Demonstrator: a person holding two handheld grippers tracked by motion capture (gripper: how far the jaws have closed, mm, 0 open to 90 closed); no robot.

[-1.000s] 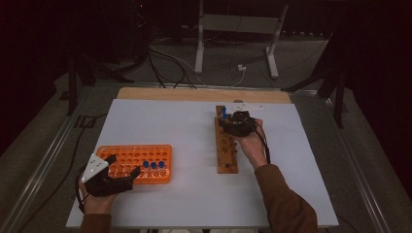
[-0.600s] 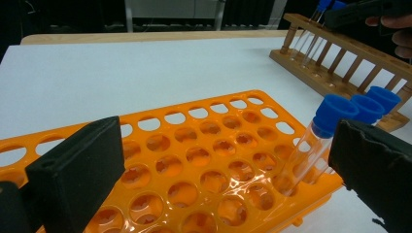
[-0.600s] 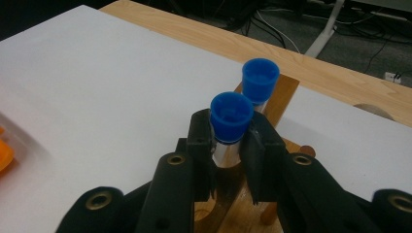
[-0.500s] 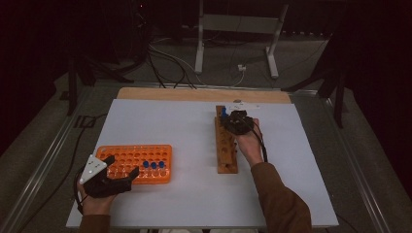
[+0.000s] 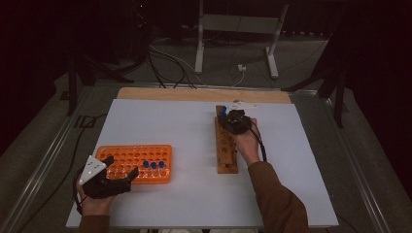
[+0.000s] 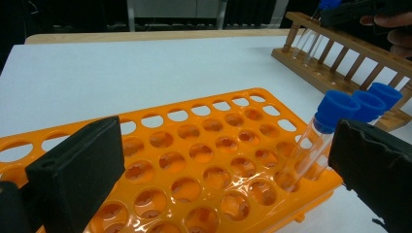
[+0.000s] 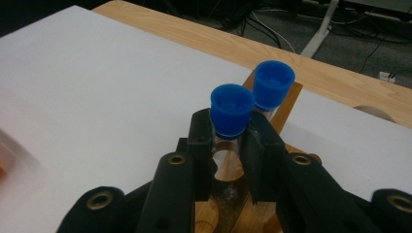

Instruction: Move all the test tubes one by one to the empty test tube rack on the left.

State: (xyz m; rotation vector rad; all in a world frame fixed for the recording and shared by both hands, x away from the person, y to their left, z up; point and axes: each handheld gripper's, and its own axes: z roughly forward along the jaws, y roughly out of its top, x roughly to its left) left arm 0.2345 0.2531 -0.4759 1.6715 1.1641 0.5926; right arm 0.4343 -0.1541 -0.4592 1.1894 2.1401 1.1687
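Observation:
In the right gripper view my right gripper is shut on a clear tube with a blue cap, held upright just under the cap. It stands over the far end of the wooden rack, beside a second blue-capped tube. From above, the right gripper sits at that far end of the wooden rack. My left gripper rests open at the near edge of the orange rack, which holds three blue-capped tubes. Its jaws straddle the rack's corner, apart from the tubes.
A white table top carries both racks, with a bare wooden strip along its far edge. A small white object lies beyond the wooden rack. Cables and stand legs cover the dark floor behind.

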